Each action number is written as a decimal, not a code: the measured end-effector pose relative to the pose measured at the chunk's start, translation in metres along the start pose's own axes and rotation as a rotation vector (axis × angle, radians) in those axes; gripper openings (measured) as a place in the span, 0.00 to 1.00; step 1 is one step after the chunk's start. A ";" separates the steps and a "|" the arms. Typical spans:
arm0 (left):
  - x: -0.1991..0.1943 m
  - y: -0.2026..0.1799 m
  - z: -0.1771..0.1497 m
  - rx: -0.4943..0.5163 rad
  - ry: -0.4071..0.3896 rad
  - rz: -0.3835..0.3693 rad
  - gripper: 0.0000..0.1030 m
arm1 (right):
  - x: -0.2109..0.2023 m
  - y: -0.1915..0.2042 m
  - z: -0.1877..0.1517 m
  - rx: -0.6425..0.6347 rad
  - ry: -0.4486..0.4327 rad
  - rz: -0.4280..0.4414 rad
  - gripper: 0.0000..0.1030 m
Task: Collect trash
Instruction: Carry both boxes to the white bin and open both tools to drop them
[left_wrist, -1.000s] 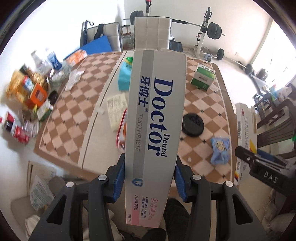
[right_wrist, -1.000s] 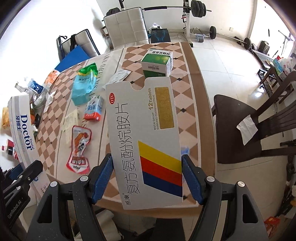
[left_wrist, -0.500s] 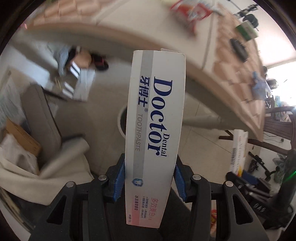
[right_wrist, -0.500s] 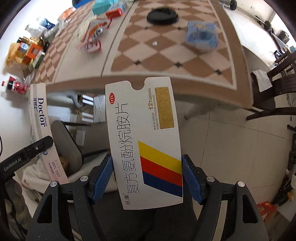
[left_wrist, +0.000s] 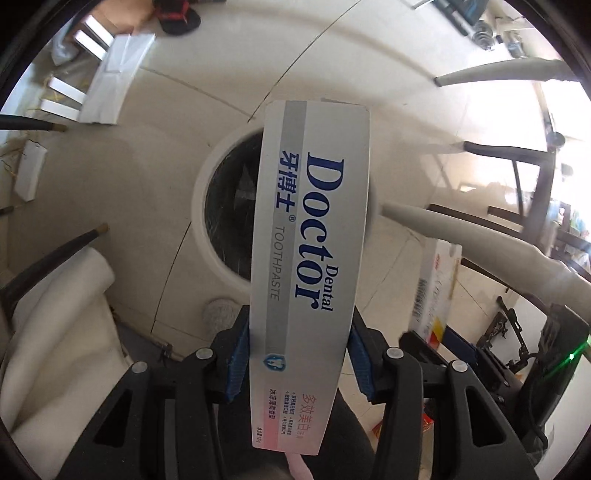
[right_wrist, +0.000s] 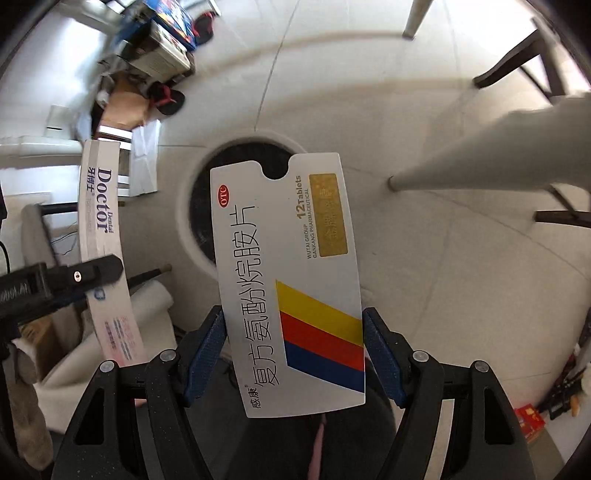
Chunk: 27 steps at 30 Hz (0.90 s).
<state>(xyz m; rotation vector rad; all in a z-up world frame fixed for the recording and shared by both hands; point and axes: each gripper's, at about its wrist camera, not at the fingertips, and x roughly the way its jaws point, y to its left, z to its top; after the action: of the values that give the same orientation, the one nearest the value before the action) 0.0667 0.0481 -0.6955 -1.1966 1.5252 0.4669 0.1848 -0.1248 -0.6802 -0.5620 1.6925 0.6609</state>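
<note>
My left gripper (left_wrist: 297, 354) is shut on a long white Doctor toothpaste box (left_wrist: 310, 236), which points down over a round white trash bin (left_wrist: 221, 206) with a black liner on the floor. My right gripper (right_wrist: 293, 354) is shut on a flat white tablet box (right_wrist: 291, 280) with yellow, red and blue stripes, also above the bin (right_wrist: 199, 206). The toothpaste box (right_wrist: 101, 236) and the left gripper show at the left of the right wrist view. The tablet box (left_wrist: 436, 288) shows at the right of the left wrist view.
White table legs (left_wrist: 461, 232) slant across beside the bin; one also shows in the right wrist view (right_wrist: 480, 147). Dark chair legs (left_wrist: 524, 177) stand at the right. A white cushioned chair (left_wrist: 55, 317), white boards (left_wrist: 107, 77) and shoes (right_wrist: 166, 99) lie at the left.
Both grippers have swung down from the table top to the floor and moved over the trash bin, each still holding its box.
</note>
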 end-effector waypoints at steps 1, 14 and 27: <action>0.011 0.003 0.004 -0.005 0.012 -0.009 0.44 | 0.017 -0.003 0.007 -0.002 0.008 0.002 0.73; -0.001 0.021 -0.019 -0.047 -0.179 0.173 1.00 | 0.087 -0.024 0.046 -0.039 0.024 -0.020 1.00; -0.071 -0.008 -0.076 0.040 -0.275 0.338 1.00 | -0.010 0.008 0.022 -0.106 -0.099 -0.136 1.00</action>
<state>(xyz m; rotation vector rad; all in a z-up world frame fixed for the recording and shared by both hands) 0.0289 0.0153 -0.6042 -0.8059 1.4899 0.7880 0.1968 -0.1033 -0.6728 -0.7017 1.5197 0.6721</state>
